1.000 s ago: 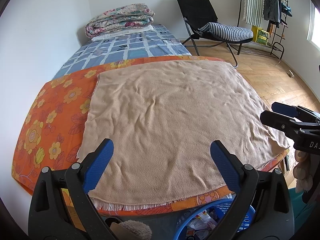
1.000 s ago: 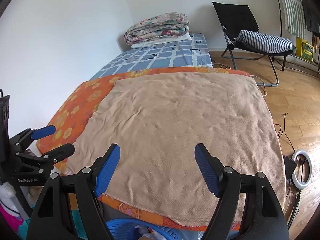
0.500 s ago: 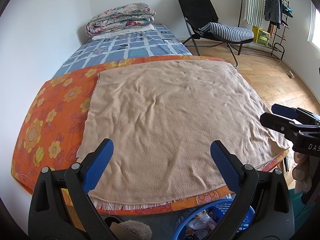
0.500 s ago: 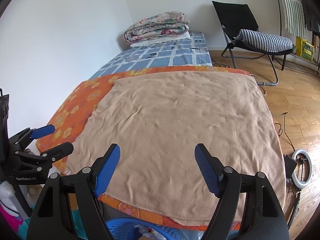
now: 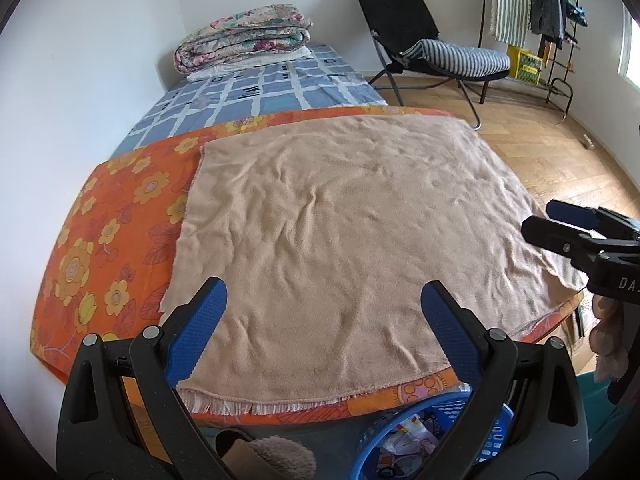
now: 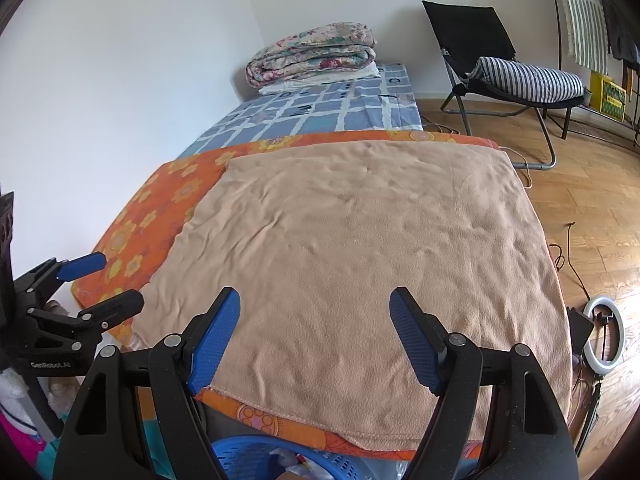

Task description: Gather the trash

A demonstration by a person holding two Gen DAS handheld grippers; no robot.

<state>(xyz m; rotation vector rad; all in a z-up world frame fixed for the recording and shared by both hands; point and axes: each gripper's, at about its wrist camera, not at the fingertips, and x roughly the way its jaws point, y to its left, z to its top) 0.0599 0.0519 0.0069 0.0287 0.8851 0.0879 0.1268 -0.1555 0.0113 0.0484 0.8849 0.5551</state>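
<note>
L claw (image 5: 324, 316) wide, empty | R claw (image 6: 314, 320) wide, empty | trash basket (image 5: 496, 436) just below both

The right gripper (image 6: 315, 322) is hanging over the near edge of a tan blanket (image 6: 360, 248), its blue-padded jaws standing wide apart with nothing between them. The blanket is lying on an orange sheet (image 6: 160, 208) covering the bed, and a blue basket (image 6: 248, 460) holding trash is sitting below the bed's edge. The left gripper (image 6: 100, 284) is showing at the left, jaws parted and empty.
</note>
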